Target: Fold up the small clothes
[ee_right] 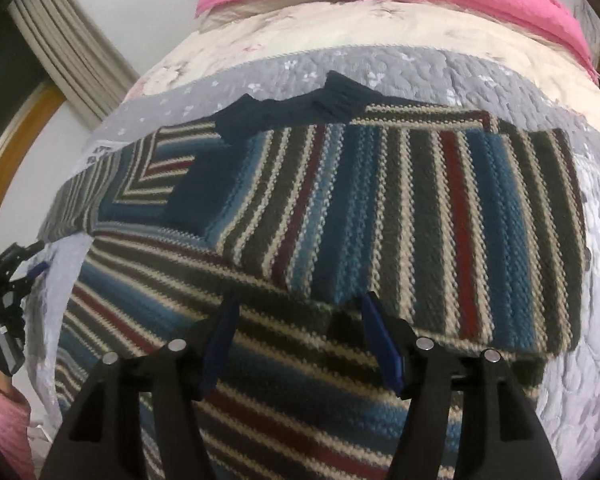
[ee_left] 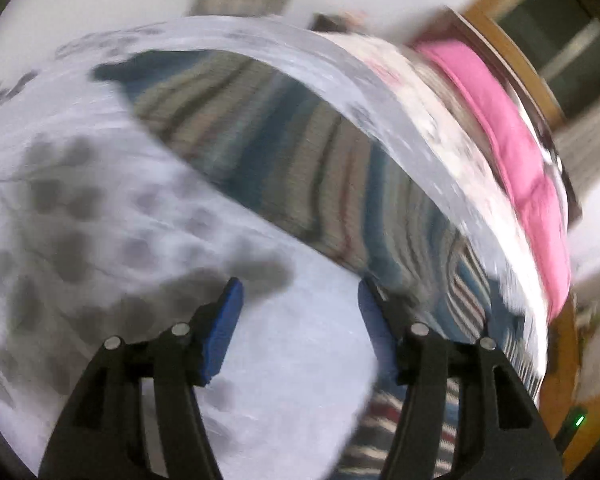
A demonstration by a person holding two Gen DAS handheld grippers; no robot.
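Sweater (ee_right: 380,208) sprawls lengthwise across the frame right beneath the right tongs (ee_right: 300,340); left tongs (ee_left: 300,320) sit off-side, both spread apart, empty.

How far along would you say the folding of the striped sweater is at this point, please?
Partly done: the striped sweater lies on the grey quilted bedspread with one sleeve already folded across its body, dark cuff at the far edge. Nothing is in hand; the right gripper hovers open over the knit, and the left gripper is open over the bedspread. The remaining folds are left.
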